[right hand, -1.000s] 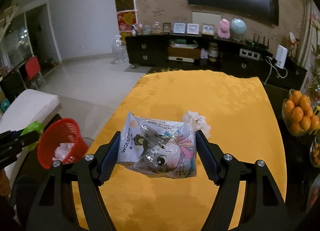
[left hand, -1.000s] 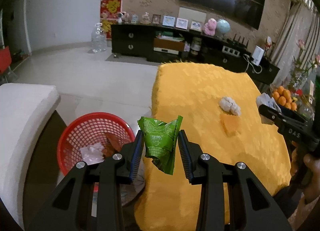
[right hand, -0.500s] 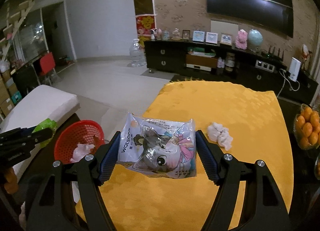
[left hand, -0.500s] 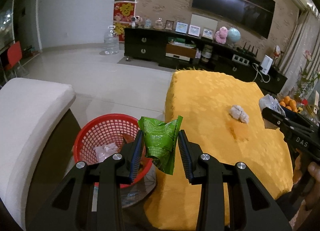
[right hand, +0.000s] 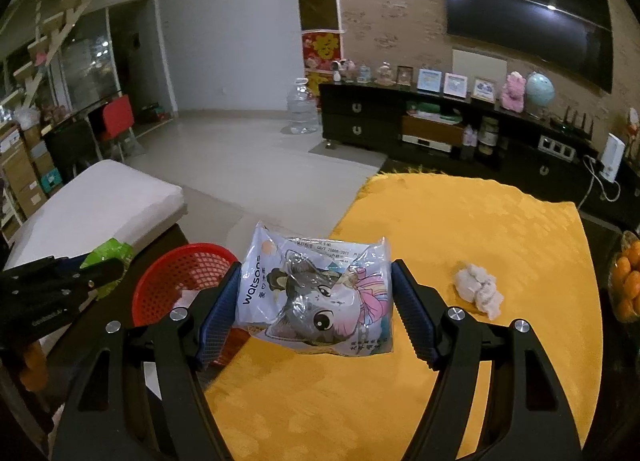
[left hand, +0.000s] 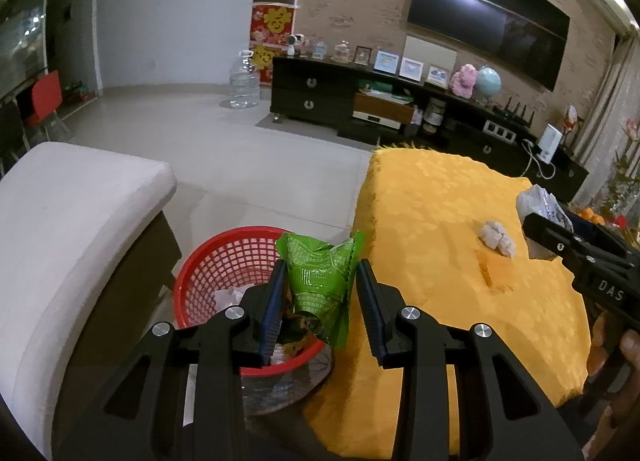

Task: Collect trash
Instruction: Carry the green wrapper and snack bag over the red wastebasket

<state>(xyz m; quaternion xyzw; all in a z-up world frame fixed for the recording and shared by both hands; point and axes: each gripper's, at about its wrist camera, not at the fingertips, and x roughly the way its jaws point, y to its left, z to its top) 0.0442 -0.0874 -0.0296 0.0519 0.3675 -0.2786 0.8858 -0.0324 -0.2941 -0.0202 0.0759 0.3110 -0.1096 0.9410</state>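
My left gripper (left hand: 320,293) is shut on a crumpled green wrapper (left hand: 320,281), held over the right rim of a red mesh basket (left hand: 228,261) that has paper scraps inside. My right gripper (right hand: 316,301) is shut on a white cartoon-printed packet (right hand: 316,293) above the left edge of the yellow-covered table (right hand: 480,229). The red basket (right hand: 180,281) lies low to its left. A crumpled white tissue (right hand: 478,289) rests on the yellow cloth; it shows as the tissue (left hand: 498,239) in the left wrist view. The right gripper (left hand: 536,221) with its packet enters there from the right.
A white cushioned seat (left hand: 72,221) stands left of the basket. A dark TV cabinet (right hand: 440,129) runs along the far wall. Oranges in a bowl (right hand: 626,281) sit at the table's right edge. Pale tiled floor (left hand: 240,153) lies beyond the basket.
Both grippers have moved left with their loads. The basket has come under the left gripper's jaws and nearer the right gripper. Neither grip has changed.
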